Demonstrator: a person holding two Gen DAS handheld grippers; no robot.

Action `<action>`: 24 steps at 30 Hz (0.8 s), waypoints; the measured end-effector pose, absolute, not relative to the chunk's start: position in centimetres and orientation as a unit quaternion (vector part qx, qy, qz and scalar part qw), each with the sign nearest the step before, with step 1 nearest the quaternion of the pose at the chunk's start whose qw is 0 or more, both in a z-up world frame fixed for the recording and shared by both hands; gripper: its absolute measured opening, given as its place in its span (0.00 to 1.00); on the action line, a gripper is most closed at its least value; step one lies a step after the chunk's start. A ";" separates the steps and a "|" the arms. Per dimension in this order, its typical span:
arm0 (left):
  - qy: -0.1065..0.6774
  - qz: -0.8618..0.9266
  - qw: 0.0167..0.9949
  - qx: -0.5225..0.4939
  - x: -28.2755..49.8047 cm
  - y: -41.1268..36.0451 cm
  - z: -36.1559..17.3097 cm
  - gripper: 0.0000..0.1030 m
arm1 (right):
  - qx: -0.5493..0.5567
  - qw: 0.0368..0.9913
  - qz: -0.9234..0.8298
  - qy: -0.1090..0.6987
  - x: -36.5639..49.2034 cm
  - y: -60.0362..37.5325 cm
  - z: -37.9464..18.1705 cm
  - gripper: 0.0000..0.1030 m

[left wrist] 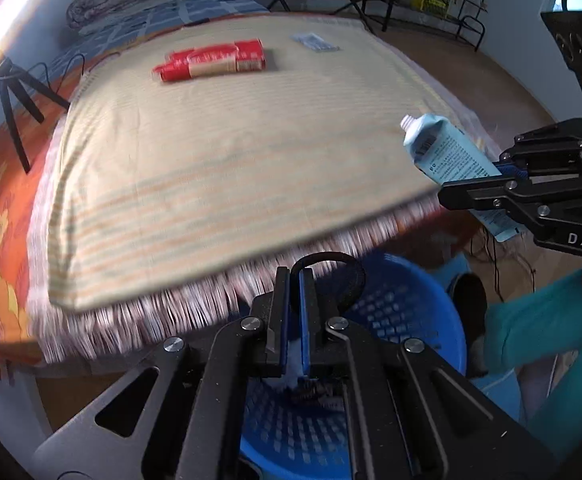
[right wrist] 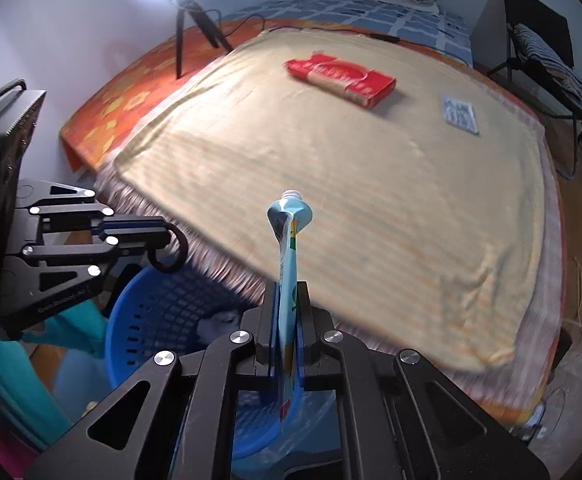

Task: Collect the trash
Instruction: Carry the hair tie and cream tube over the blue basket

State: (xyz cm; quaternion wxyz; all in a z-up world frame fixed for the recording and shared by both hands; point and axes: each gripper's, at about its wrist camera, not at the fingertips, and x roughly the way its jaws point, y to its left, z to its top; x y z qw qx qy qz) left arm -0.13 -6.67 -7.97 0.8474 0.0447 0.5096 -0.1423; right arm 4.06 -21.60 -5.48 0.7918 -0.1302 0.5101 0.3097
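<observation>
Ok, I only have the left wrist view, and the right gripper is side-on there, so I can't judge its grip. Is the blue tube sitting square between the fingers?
Observer: Yes. The right gripper has the blue tube pinched flat between both fingers, with its nozzle pointing forward past the tips.
Operator: Where is its tail end?
Observer: It hangs below the fingers, in front of the blue basket.
Operator: My own fingers block most of the basket. Is anything in it?
Observer: A pale crumpled item lies inside. I can't tell what it is.
</observation>
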 end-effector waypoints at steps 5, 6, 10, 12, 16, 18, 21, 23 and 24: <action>0.526 -0.142 0.837 0.043 -2.1 -6.7 -9.7 0.02 | -0.129 0.780 0.315 0.526 1.3 -21.0 -7.3 0.05; 0.530 -0.141 0.835 0.043 -2.5 -6.7 -10.1 0.02 | -0.128 0.778 0.316 0.529 1.0 -21.0 -7.7 0.05; 0.544 -0.140 0.826 0.038 -3.7 -6.6 -11.4 0.02 | -0.119 0.768 0.318 0.542 -0.3 -21.0 -9.2 0.05; 0.552 -0.140 0.821 0.038 -4.3 -6.7 -12.2 0.02 | -0.120 0.764 0.318 0.548 -0.9 -20.9 -9.9 0.05; 0.564 -0.139 0.813 0.039 -5.0 -6.9 -13.4 0.02 | -0.124 0.757 0.321 0.556 -1.7 -20.6 -10.8 0.05; 0.570 -0.140 0.809 0.039 -5.1 -7.0 -13.9 0.02 | -0.125 0.754 0.322 0.559 -2.0 -20.5 -11.2 0.05; 0.576 -0.139 0.805 0.040 -5.5 -7.1 -14.6 0.02 | -0.124 0.748 0.324 0.566 -2.5 -20.3 -12.0 0.05; 0.581 -0.139 0.801 0.040 -5.5 -7.1 -15.0 0.02 | -0.124 0.744 0.324 0.571 -2.6 -20.2 -12.5 0.05; 0.585 -0.138 0.799 0.040 -5.5 -7.1 -15.3 0.02 | -0.124 0.742 0.325 0.573 -2.6 -20.2 -12.7 0.05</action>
